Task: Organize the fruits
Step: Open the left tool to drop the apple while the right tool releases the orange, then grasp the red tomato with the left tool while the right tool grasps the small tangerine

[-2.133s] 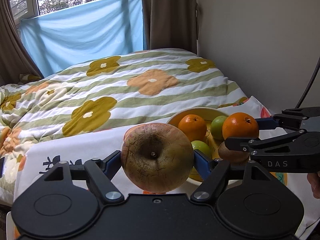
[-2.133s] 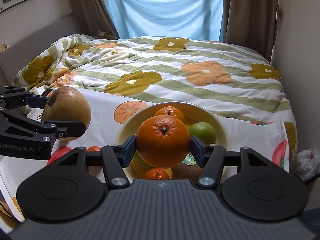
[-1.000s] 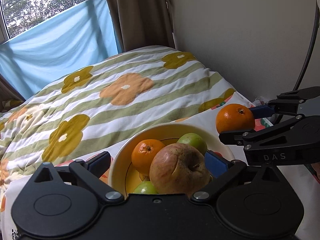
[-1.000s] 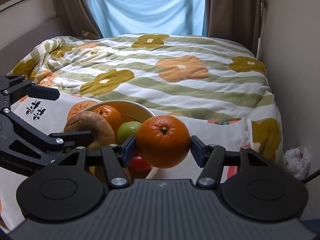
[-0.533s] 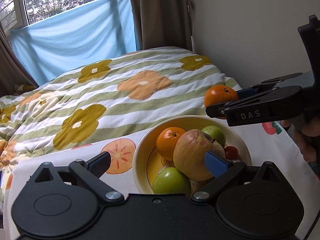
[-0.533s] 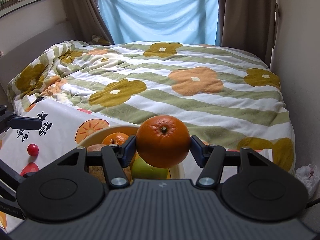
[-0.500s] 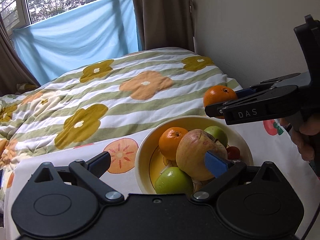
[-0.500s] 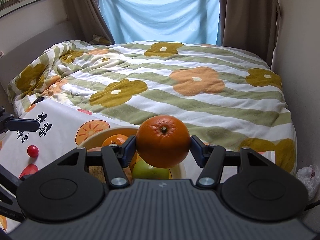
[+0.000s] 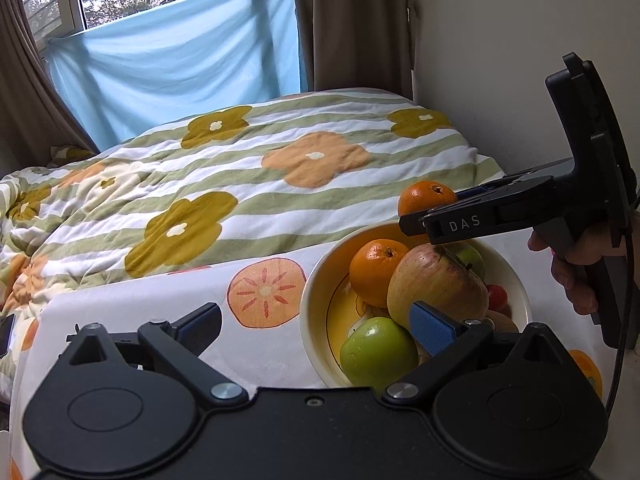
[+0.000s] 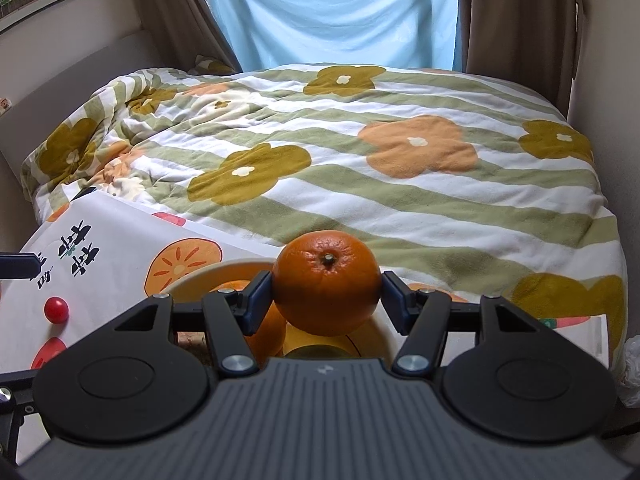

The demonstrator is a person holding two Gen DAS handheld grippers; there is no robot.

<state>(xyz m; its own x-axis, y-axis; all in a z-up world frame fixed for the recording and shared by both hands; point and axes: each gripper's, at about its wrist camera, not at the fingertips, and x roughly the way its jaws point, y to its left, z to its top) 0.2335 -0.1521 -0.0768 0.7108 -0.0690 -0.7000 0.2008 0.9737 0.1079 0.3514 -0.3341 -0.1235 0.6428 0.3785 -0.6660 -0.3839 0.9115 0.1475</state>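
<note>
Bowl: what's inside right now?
In the bowl: an orange, a large reddish apple, a green apple, another green fruit behind, a small red fruit and a brown one. Anything beneath the pile is covered.

A: Where is there room near the bowl (image 9: 316,280)?

B: To its left, the printed cloth (image 9: 160,300) lies bare; only a small red ball (image 10: 55,309) sits further over.

A: And above the bowl?

B: Crowded. An apple (image 9: 436,284), an orange (image 9: 378,266) and a green apple (image 9: 378,350) fill it, and the right gripper (image 10: 327,296) with its own orange (image 10: 327,282) hangs over the far rim. A wall (image 9: 520,60) closes the right side.
</note>
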